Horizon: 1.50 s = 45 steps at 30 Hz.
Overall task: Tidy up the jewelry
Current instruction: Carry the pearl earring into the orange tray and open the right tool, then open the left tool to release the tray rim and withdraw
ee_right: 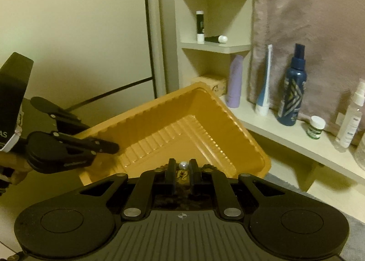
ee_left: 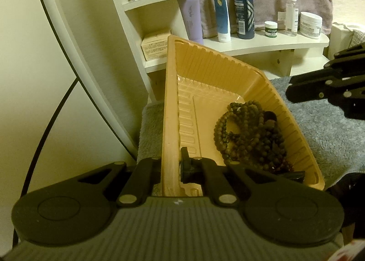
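An orange ribbed plastic tray [ee_left: 205, 67] is tilted over a grey mat. My left gripper [ee_left: 171, 165] is shut on the tray's near left wall. Dark brown bead strands [ee_left: 251, 133] lie heaped in the tray's lower right corner. My right gripper [ee_left: 290, 88] hovers at the right edge of the left wrist view, above the tray's right rim. In the right wrist view, my right gripper [ee_right: 182, 167] is shut on a small pearl piece [ee_right: 183, 165] over the tray [ee_right: 182, 110]. The left gripper [ee_right: 116, 146] clamps the tray's rim at the left.
A cream shelf [ee_left: 273, 44] behind the tray carries bottles, tubes and jars, among them a dark blue spray bottle [ee_right: 293, 92]. A mauve towel [ee_right: 308, 21] hangs behind it. The corner shelves [ee_right: 214, 46] hold lip balm tubes. A grey fluffy mat [ee_left: 330, 128] covers the surface.
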Each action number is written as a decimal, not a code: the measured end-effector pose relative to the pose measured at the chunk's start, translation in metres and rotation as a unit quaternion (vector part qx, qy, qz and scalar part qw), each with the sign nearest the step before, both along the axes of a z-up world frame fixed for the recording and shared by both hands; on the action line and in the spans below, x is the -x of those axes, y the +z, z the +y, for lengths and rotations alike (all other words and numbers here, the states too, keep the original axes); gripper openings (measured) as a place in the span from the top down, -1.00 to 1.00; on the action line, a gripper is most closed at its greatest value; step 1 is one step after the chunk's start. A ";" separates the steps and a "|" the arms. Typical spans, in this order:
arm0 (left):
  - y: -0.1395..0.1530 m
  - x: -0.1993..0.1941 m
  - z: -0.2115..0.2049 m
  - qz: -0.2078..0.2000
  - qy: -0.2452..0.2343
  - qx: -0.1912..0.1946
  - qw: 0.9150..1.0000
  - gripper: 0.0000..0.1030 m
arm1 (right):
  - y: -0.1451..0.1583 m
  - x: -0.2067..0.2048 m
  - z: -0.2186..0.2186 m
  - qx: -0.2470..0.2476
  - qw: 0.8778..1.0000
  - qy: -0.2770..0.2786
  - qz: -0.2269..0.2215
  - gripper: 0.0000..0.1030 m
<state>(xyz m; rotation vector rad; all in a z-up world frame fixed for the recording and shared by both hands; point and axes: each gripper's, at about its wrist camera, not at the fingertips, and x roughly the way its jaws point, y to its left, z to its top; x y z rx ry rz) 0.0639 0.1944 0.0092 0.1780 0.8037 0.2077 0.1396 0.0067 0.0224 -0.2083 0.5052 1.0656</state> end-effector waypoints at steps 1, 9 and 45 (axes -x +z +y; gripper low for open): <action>0.000 0.000 0.000 0.000 0.000 0.000 1.000 0.92 | -0.001 0.000 0.001 0.001 1.000 0.004 0.002 0.78; 0.000 0.001 0.001 -0.001 0.000 0.003 1.000 0.92 | -0.009 0.002 0.020 0.011 0.999 0.032 0.020 0.78; -0.036 0.001 0.053 0.005 0.045 0.135 0.990 0.93 | -0.027 -0.016 -0.055 -0.052 0.987 -0.109 0.109 -0.30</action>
